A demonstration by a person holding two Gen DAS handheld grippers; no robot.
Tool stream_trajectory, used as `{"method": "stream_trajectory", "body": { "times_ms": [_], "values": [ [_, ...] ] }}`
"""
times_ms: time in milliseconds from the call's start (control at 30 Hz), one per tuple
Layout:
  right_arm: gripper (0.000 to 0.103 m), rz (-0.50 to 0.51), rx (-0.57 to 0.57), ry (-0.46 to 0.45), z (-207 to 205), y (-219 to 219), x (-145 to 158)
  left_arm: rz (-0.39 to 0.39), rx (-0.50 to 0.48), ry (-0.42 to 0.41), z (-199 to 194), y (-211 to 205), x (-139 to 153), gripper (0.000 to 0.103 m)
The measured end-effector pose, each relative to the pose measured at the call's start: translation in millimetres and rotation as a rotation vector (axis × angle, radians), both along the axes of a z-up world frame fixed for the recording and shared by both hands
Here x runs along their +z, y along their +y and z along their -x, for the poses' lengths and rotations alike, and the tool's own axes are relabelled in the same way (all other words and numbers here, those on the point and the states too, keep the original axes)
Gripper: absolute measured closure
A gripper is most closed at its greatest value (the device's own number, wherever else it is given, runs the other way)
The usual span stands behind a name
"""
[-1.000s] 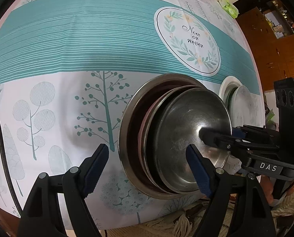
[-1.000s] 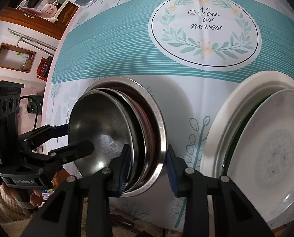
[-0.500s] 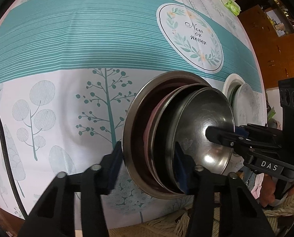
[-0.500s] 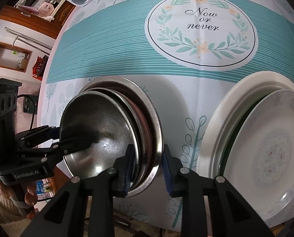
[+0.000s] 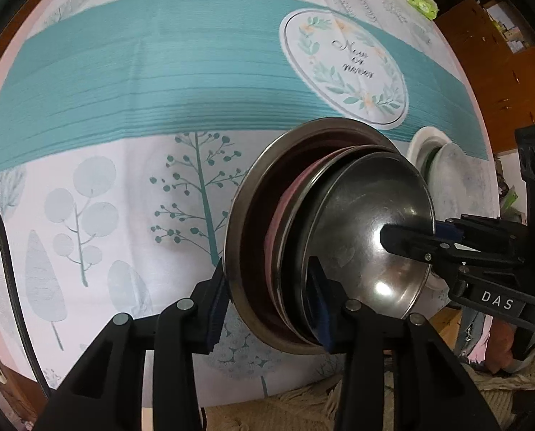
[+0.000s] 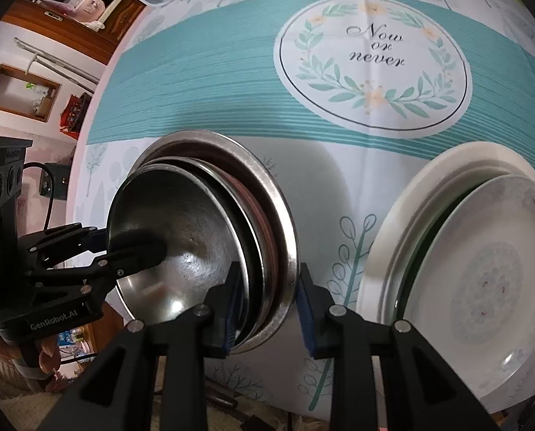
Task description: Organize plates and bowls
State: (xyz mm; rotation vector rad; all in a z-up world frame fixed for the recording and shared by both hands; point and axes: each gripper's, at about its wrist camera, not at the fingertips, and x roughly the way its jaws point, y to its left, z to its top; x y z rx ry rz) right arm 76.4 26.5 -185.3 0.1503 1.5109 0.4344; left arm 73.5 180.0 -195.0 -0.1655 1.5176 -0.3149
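A nested stack of round stainless-steel bowls [image 5: 324,237] sits on the teal-banded, tree-printed tablecloth [image 5: 123,82], just below its "Now or never" wreath emblem [image 6: 371,61]. The left gripper [image 5: 267,298] has just been closing, its blue pads now pressed on the stack's rims on its side. The right gripper [image 6: 267,301] clamps the opposite rims. Beside the stack, toward the emblem's right, sits a white ceramic plate stack [image 6: 465,269].

A: How many metal dishes do you count in the nested stack [image 6: 267,215]?
B: You see three steel rims, with one pink piece between them.
A: And the pale plates [image 6: 483,280]?
B: You have two, plus two grippers, left [image 5: 267,298] and right [image 6: 267,301].
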Motion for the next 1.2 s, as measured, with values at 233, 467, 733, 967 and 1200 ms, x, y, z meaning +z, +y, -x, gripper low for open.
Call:
{"method": "stream_trajectory", "body": {
  "times_ms": [233,467,733,967,1200],
  "values": [
    [0.075,-0.011,-0.062,-0.065,12.2,-36.5,30.5,-0.019,-0.084,-0.077,3.7,-32.7,32.2,0.064],
    [0.075,0.025,-0.12,-0.129,30.9,-87.0,53.5,0.013,-0.155,-0.127,8.6,-86.7,48.2,0.064],
    [0.075,0.076,-0.171,-0.158,48.1,-146.8,61.5,0.04,-0.195,-0.144,15.6,-145.8,47.6,0.064],
    [0.074,0.118,-0.174,-0.156,49.5,-181.9,59.4,0.053,-0.208,-0.139,19.0,-188.9,39.4,0.063],
    [0.074,0.138,-0.189,-0.081,42.4,-204.1,38.0,0.053,-0.231,-0.064,10.3,-215.6,15.8,0.063]
  ]
}}
